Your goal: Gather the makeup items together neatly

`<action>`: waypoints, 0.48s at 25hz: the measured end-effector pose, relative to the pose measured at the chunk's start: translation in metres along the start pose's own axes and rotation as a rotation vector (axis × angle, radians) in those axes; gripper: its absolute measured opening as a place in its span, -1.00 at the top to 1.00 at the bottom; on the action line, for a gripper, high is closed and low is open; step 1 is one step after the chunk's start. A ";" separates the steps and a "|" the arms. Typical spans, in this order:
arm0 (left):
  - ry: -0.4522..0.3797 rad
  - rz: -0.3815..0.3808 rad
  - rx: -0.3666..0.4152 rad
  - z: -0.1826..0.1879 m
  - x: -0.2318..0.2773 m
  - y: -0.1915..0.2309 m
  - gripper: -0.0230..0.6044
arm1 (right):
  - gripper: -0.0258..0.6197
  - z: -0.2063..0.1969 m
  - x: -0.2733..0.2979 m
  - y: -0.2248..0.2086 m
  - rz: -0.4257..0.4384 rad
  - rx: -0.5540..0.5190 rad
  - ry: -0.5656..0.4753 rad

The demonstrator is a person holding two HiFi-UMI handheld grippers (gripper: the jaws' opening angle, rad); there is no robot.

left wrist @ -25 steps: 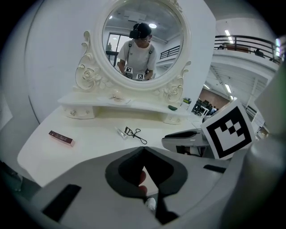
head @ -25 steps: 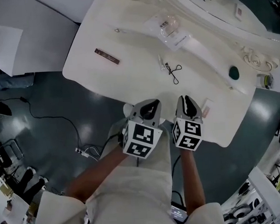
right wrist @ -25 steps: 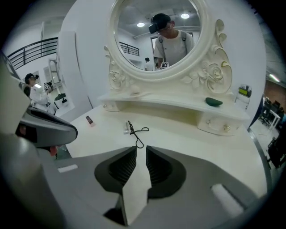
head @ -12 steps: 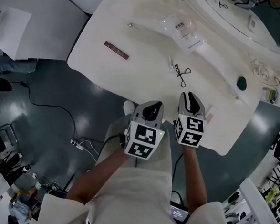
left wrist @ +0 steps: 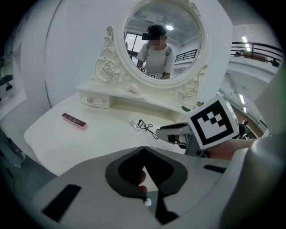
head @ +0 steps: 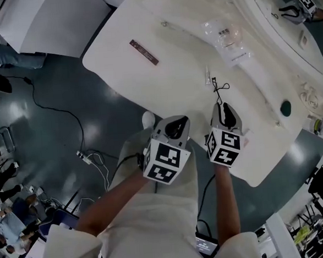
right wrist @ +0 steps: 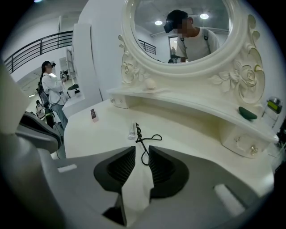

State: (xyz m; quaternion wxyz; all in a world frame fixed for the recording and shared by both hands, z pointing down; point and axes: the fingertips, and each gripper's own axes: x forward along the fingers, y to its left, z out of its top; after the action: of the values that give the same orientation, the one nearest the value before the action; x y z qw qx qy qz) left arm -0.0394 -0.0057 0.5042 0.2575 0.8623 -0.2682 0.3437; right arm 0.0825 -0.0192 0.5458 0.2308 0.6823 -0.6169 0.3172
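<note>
A black eyelash curler (head: 220,88) lies on the white vanity table (head: 174,80), with a small clear tube (head: 207,75) beside it. A maroon lipstick box (head: 144,52) lies apart at the far left. My right gripper (head: 224,109) hovers over the table's front edge, just short of the curler (right wrist: 139,134). Its jaws (right wrist: 141,150) stand a narrow gap apart with nothing between them. My left gripper (head: 173,125) hangs at the table's edge, jaws (left wrist: 144,147) shut and holding nothing. In the left gripper view the box (left wrist: 74,121) and the curler (left wrist: 145,125) lie ahead.
A clear plastic bag (head: 226,35) with small items lies at the back by the raised shelf (head: 267,63). A green item (head: 286,108) sits on the shelf's right end. An ornate round mirror (right wrist: 183,31) stands behind. Cables (head: 50,111) run over the dark floor at left.
Both grippers have edged forward. The right one now reaches over the table's front edge, closer to the eyelash curler. The items have not moved on the table.
</note>
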 end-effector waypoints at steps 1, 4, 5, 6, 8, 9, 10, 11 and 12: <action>0.001 0.004 -0.006 -0.001 0.000 0.002 0.91 | 0.73 0.001 0.002 -0.001 0.001 -0.007 0.002; 0.002 0.017 -0.019 -0.002 -0.001 0.008 0.91 | 0.72 0.002 0.009 -0.002 0.006 -0.018 0.007; 0.003 0.020 -0.023 -0.003 0.000 0.010 0.91 | 0.72 0.003 0.011 -0.003 0.008 -0.021 0.008; 0.003 0.024 -0.028 -0.003 0.000 0.012 0.91 | 0.72 0.003 0.014 -0.003 0.009 -0.024 0.009; 0.002 0.031 -0.037 -0.004 0.002 0.016 0.91 | 0.72 0.003 0.019 -0.003 0.012 -0.030 0.010; 0.002 0.034 -0.041 -0.005 0.002 0.017 0.91 | 0.71 0.004 0.021 -0.003 0.013 -0.034 0.011; 0.003 0.037 -0.045 -0.006 0.002 0.018 0.91 | 0.71 0.004 0.022 -0.003 0.015 -0.038 0.011; 0.003 0.039 -0.048 -0.006 0.003 0.018 0.91 | 0.71 0.005 0.023 -0.003 0.017 -0.042 0.012; 0.004 0.039 -0.050 -0.006 0.003 0.018 0.91 | 0.71 0.006 0.024 -0.003 0.020 -0.046 0.013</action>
State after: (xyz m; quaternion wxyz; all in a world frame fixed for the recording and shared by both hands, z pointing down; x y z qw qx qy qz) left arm -0.0519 -0.0156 0.5152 0.2727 0.8495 -0.2931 0.3437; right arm 0.0876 -0.0399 0.5595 0.2471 0.6685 -0.6294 0.3097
